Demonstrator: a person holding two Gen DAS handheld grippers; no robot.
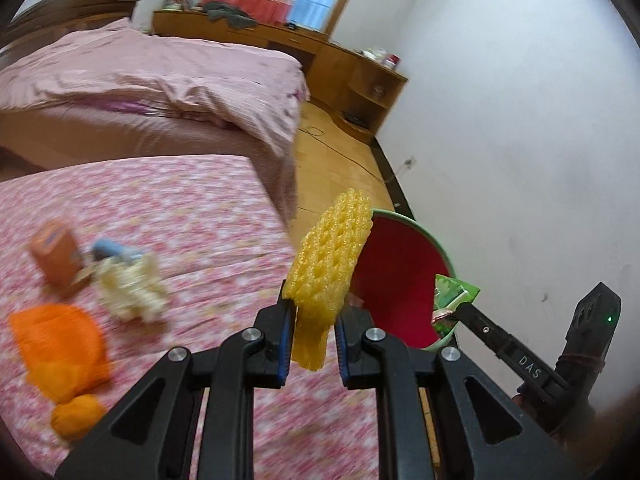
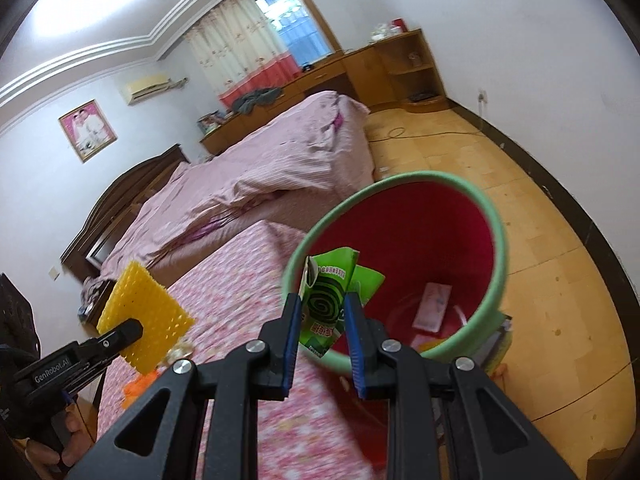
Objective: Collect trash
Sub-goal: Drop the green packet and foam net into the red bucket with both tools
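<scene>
My left gripper (image 1: 312, 314) is shut on a yellow foam fruit net (image 1: 330, 264) that sticks up between its blue pads, over the edge of the pink flowered bed (image 1: 192, 216). My right gripper (image 2: 322, 304) is shut on a crumpled green mosquito-coil box (image 2: 330, 300), held above the near rim of the red bin with a green rim (image 2: 496, 248). In the left wrist view that bin (image 1: 400, 264) stands just right of the foam net, with the right gripper (image 1: 464, 308) and its green box (image 1: 452, 296) at the rim. The left gripper (image 2: 132, 330) with the foam net (image 2: 140, 312) shows at the left of the right wrist view.
On the bed lie an orange net bag (image 1: 60, 344), a white foam net (image 1: 132, 292), a small orange carton (image 1: 58, 256) and a blue scrap (image 1: 110, 250). Paper scraps (image 2: 434, 306) sit in the bin's bottom. A pink-quilted bed (image 1: 160, 80), wooden cabinets (image 1: 360, 80), wood floor (image 2: 540, 240) and white wall surround.
</scene>
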